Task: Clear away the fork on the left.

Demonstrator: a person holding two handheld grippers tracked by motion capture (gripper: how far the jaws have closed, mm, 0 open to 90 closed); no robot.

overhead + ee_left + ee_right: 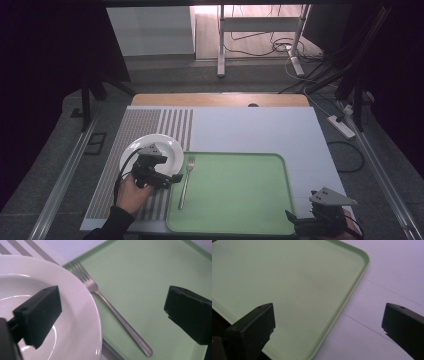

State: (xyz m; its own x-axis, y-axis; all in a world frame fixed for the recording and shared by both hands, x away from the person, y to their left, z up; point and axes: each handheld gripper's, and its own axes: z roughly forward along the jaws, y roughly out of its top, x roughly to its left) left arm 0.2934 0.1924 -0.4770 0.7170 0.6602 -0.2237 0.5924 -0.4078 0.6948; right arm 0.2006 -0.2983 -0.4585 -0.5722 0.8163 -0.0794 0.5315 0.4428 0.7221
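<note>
My left gripper hangs spread wide over the plate rim beside the fork; right gripper is spread too, idle. Next I'd guess: drop and pinch the fork handle.

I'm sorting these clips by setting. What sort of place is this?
Likely a lab or recording rig, not a dining room: dark curtains flank the table, cables and a power strip lie on the floor, and a lone plate, fork and green tray are laid out.
</note>
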